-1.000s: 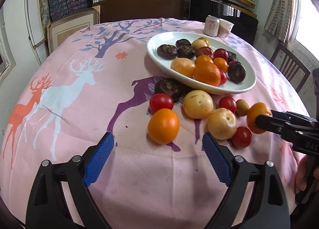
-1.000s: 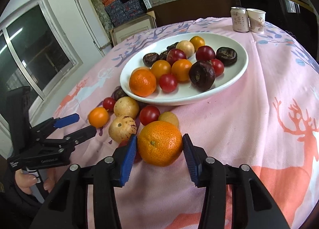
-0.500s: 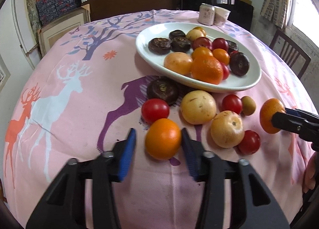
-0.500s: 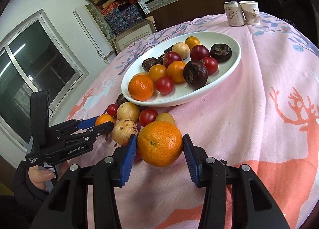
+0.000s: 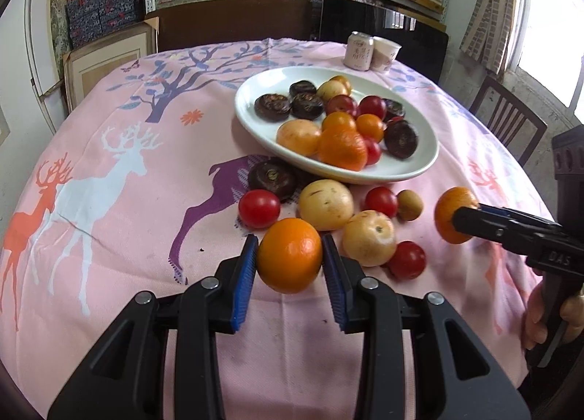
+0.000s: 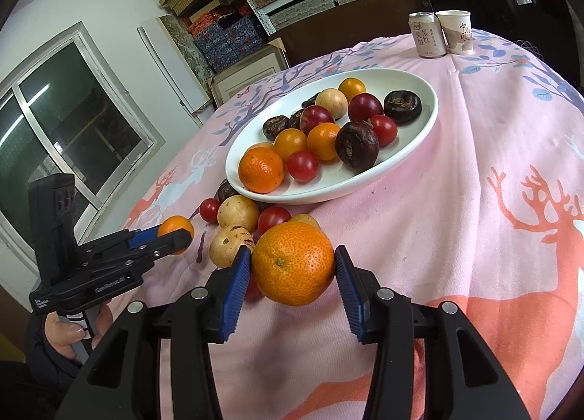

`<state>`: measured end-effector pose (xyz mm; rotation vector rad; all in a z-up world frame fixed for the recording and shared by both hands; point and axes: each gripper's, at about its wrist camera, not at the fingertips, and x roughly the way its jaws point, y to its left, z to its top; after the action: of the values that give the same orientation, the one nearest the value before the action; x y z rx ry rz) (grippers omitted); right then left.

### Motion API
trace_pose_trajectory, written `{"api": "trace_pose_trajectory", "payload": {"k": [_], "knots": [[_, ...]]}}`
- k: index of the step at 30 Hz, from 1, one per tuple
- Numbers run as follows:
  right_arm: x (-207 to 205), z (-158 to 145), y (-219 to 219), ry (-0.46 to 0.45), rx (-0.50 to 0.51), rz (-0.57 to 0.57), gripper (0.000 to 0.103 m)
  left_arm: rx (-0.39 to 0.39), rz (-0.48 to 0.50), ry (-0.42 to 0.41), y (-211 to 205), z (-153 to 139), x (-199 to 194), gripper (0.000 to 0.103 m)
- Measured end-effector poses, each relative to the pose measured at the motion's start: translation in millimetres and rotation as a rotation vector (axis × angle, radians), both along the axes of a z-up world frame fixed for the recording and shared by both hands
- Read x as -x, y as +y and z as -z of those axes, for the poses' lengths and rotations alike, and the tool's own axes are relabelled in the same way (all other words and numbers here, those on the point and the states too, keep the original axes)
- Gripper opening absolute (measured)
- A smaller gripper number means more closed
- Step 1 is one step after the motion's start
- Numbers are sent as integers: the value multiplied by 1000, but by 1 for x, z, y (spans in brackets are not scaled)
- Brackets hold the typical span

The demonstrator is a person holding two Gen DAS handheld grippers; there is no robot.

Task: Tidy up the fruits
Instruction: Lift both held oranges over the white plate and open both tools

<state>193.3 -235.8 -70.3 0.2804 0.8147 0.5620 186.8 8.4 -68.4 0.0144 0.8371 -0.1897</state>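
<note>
Clamped between the blue pads of the left gripper was a small smooth orange, the jaws having just closed in on it; it sat at the near edge of the loose fruit. The right gripper held a larger, pebbly orange, pads pressed to both sides, just in front of the same cluster.

Between the two lay the loose fruit on the pink deer-print tablecloth: two pale yellow fruits, several red tomatoes, a small brownish one and a dark chestnut-like piece tucked against the rim of the white oval plate. The plate (already well filled on the side nearer the left gripper) had bare white floor along its right edge in the right wrist view.

Left of the fruit the cloth lay open and wide. A can and a paper cup stood touching at the far edge, well apart from the plate.
</note>
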Motion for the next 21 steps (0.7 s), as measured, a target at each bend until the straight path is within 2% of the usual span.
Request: {"api": "trace_pose_trajectory", "payload": {"k": [8,12,16,21], "knots": [[4,-3,-3,-18,-2,14,48,16,22,-27,-7,-10,9,35],[11,-10,-6,-42,40,36,47,15,20,-46,-8,-18,12,35],[16,-29,-14,-85,80,55,47,15,9,-83,-6,-32,10,35],[7,-69,-25,-169,132,74,47,13,8,-145,-9,-57,-4,35]]}}
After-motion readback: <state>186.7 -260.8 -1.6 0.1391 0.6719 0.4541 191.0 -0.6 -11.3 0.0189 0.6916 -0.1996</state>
